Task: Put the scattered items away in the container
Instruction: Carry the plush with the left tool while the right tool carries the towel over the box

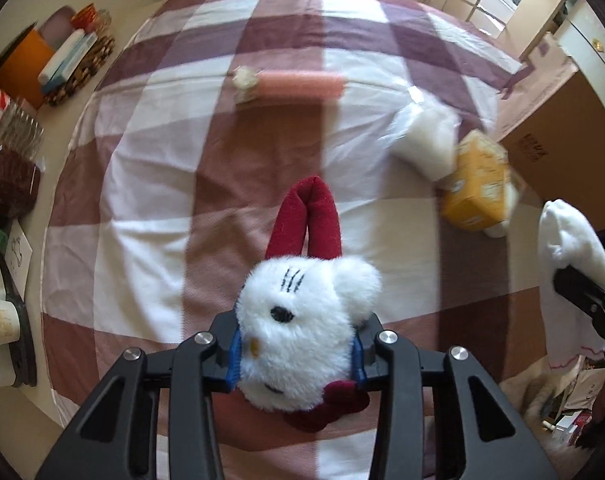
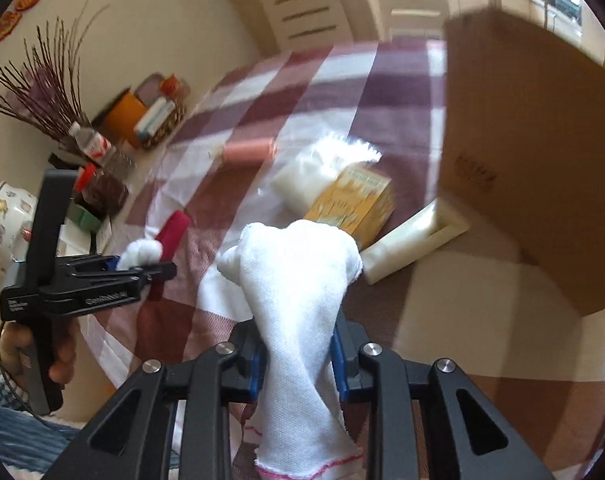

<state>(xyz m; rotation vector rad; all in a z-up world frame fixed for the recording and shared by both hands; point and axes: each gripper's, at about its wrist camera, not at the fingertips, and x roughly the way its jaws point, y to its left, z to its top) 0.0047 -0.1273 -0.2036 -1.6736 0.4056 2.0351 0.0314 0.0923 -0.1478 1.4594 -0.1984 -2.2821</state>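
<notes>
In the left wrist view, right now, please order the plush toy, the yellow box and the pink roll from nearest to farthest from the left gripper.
1. Plush toy: held in the left gripper.
2. Yellow box: ahead, to the right.
3. Pink roll: farthest, straight ahead.

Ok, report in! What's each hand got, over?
Left gripper shut on plush cat toy. Right gripper shut on white cloth. Cardboard box ahead right, nothing blocking.

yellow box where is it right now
The yellow box lies on the checked cloth right of centre in the right wrist view, between the plastic bag and the cardboard box.
</notes>
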